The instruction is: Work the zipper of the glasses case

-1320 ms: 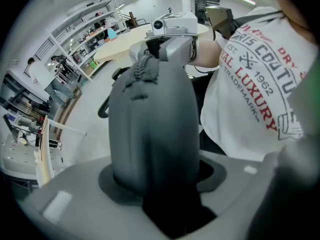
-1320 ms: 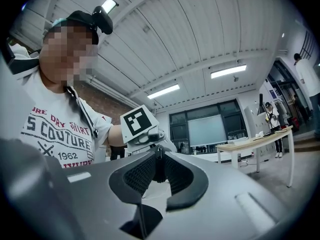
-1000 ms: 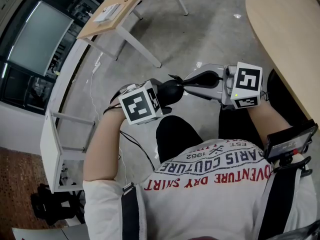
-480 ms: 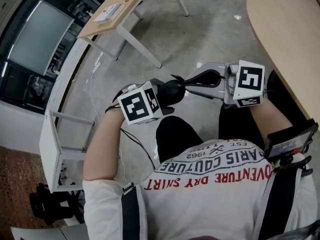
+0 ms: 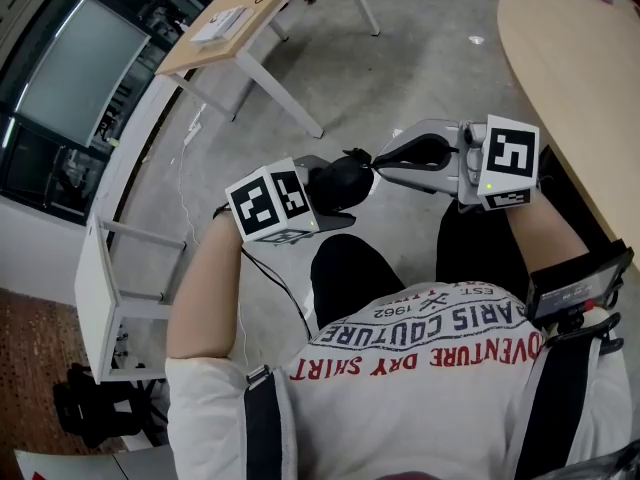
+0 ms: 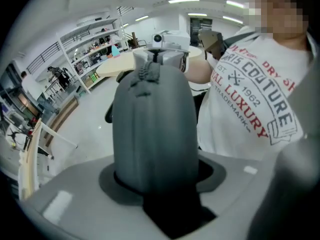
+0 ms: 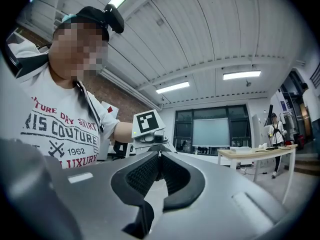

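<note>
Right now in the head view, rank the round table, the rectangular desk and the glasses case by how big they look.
1. round table
2. rectangular desk
3. glasses case, smallest though nearest the camera

Site note: you are in an open lab or workshop hall. A wood-topped bench (image 7: 255, 152) on white legs stands on a bare concrete floor (image 5: 420, 78). Behind the bench is a large pale screen (image 7: 209, 132) set in dark glazing, and a person (image 7: 273, 129) stands just beside the bench. Above it is a ribbed white ceiling (image 7: 200, 29) with strip lights (image 7: 241, 75). There is also stocked shelving (image 6: 90, 44); its place relative to the bench cannot be told.
</note>
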Tool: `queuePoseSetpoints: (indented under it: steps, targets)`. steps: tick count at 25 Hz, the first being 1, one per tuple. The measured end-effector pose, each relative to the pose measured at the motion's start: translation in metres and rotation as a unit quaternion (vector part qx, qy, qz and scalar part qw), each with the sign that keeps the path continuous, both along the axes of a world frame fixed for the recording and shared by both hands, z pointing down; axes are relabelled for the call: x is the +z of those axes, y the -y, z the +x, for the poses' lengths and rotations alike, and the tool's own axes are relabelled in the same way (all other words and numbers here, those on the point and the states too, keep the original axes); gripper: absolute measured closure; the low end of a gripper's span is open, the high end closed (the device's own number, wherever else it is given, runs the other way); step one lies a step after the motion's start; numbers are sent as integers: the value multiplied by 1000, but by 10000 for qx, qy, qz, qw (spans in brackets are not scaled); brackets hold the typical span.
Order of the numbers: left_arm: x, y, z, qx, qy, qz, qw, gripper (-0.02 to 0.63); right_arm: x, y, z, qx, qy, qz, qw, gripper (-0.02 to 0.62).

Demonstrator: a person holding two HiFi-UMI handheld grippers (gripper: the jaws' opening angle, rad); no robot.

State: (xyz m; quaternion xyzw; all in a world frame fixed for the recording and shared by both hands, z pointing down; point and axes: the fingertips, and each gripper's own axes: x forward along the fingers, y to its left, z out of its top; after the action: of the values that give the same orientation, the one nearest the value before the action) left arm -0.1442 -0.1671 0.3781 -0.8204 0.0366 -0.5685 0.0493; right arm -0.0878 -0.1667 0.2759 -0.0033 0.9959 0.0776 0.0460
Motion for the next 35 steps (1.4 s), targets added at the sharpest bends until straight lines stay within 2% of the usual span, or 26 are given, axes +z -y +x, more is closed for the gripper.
queuePoseSetpoints:
  steps: [4,10,14,19,24,28,35]
  targets:
    - [-6,-6,6,-117,-529,-420,9976,360,0,2,2,45,10,11,10000,578]
    - [-11,-9,16,-143,-926,-546,9941,360,-6,1,5,67,120,62,9999,578]
    - [-19,-9,22,-234,-1432,-625,9874,360,-9,3,8,115,241,37,9996,580]
    - [-24,-7,27,-280,-1802,-651,9811,360,-12,5,9,170,274,62,9995,580]
    - [-39,-6,33,-376,-2384,-855,9667,360,-18,8,10,182,351,12,9992,581]
    - [-44,-6,37,-422,-2683,-952,9577,360,-20,9,11,197,370,6,9991,583]
    - [-51,-12,47,-602,-3343,-1412,9299,360,-18,9,13,245,376,71,9990,597]
